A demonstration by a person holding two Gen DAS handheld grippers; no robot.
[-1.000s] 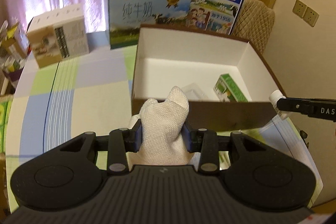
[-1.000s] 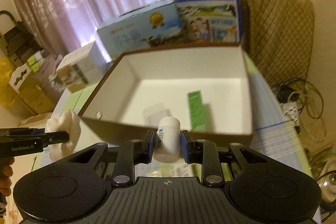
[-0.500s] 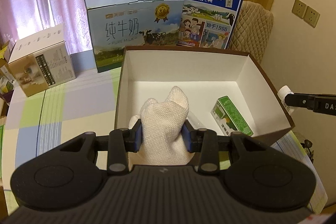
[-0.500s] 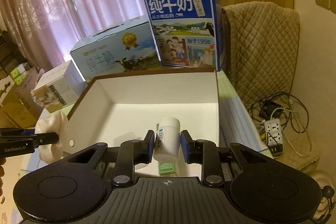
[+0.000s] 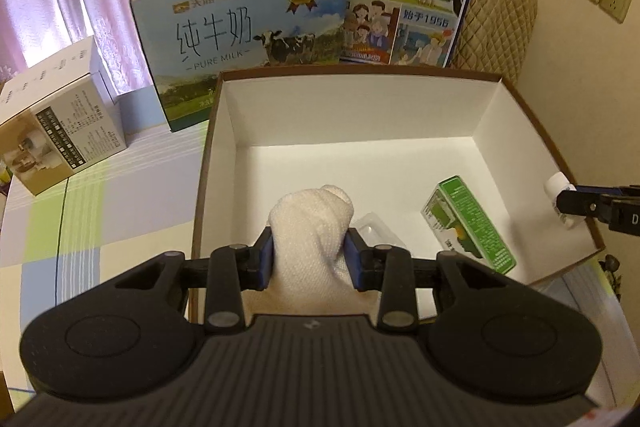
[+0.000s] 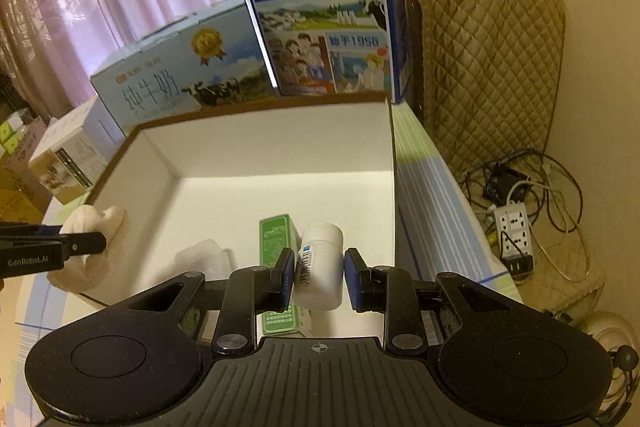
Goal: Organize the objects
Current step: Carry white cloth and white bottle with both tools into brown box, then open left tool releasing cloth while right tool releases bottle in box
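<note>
Two items, a green carton (image 5: pixel 468 225) and a clear plastic piece (image 5: pixel 374 231), are already boxed (image 5: pixel 532 131); a white cloth (image 5: pixel 310 227) and pill bottle (image 6: pixel 320 265), clamped by left gripper (image 5: pixel 309 259) and right gripper (image 6: pixel 318 275), are held above it, unreleased.

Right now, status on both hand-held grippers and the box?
Left hand-held gripper shut on white cloth. Right hand-held gripper shut on white bottle. Both over open box; green carton inside.

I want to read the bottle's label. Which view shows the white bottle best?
The right wrist view: the white bottle sits close between the right gripper fingers, barcode visible. The left wrist view shows it only small at the frame's edge.
</note>
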